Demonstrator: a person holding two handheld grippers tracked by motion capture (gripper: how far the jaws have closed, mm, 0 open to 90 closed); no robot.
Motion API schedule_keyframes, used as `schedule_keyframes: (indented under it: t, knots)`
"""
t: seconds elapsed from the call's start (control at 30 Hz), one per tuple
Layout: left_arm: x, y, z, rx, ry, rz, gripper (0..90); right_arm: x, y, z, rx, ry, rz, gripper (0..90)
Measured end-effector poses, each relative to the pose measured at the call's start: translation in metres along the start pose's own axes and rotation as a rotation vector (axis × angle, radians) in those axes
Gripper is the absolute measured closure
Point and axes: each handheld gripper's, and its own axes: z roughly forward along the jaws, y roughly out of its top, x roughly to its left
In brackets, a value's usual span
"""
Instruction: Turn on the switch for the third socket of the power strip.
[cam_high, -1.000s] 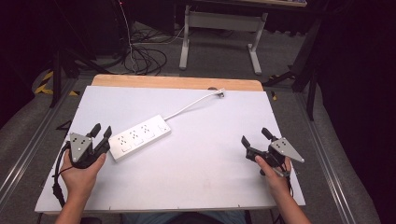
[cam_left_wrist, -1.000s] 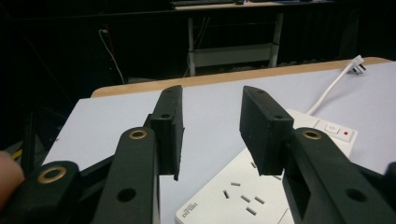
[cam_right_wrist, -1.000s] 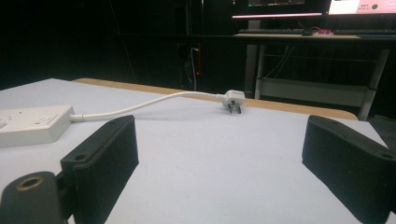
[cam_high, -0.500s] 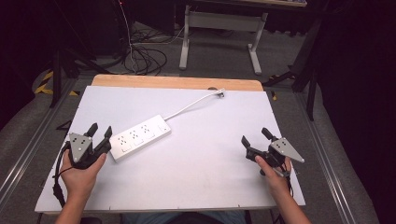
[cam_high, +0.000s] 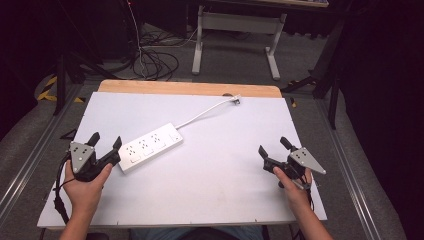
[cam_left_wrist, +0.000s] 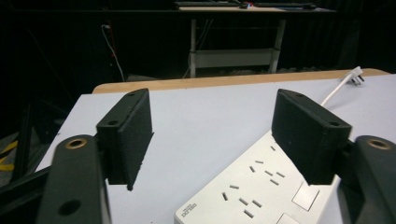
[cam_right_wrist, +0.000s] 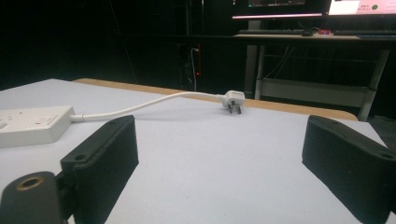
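A white power strip (cam_high: 150, 147) lies slanted on the white table top (cam_high: 215, 175), left of centre. Its white cable (cam_high: 200, 116) runs up to a plug (cam_high: 235, 100) at the far wooden edge. My left gripper (cam_high: 106, 142) stands open just left of the strip's near end, with nothing between its jaws. In the left gripper view the strip (cam_left_wrist: 261, 186) lies low right, partly under the right jaw. My right gripper (cam_high: 272, 146) is open near the table's right side, holding nothing. The right gripper view has the plug (cam_right_wrist: 233, 100) ahead and the strip's end (cam_right_wrist: 32, 123) at left.
A wooden strip (cam_high: 190, 88) borders the table's far edge. Beyond it are a white desk frame (cam_high: 235, 40) and loose cables (cam_high: 150, 60) on the dark floor. Metal rails (cam_high: 365, 185) run along both sides of the table.
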Motion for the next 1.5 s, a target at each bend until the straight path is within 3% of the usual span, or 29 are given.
schedule_keyframes:
  t: [0.2,0.37,0.67,1.5]
  knots:
    - [0.0,-0.0011,-0.001,-0.019,0.007,-0.003,15.3,0.0001,0.0,0.0,0.0,0.0,0.001,10.8]
    - [-0.0014,-0.0019,-0.0013,-0.026,0.046,0.014,6.2,-0.0001,0.0,0.0001,-0.001,0.001,-0.002,10.9]
    - [-0.0024,-0.0033,-0.002,-0.027,0.037,0.034,5.4,0.0,0.0,-0.0001,0.0,-0.001,0.0,10.8]
    - [0.0003,-0.0042,-0.0024,-0.024,0.023,0.019,3.6,0.0003,0.0004,-0.0008,-0.003,0.0,0.003,10.8]
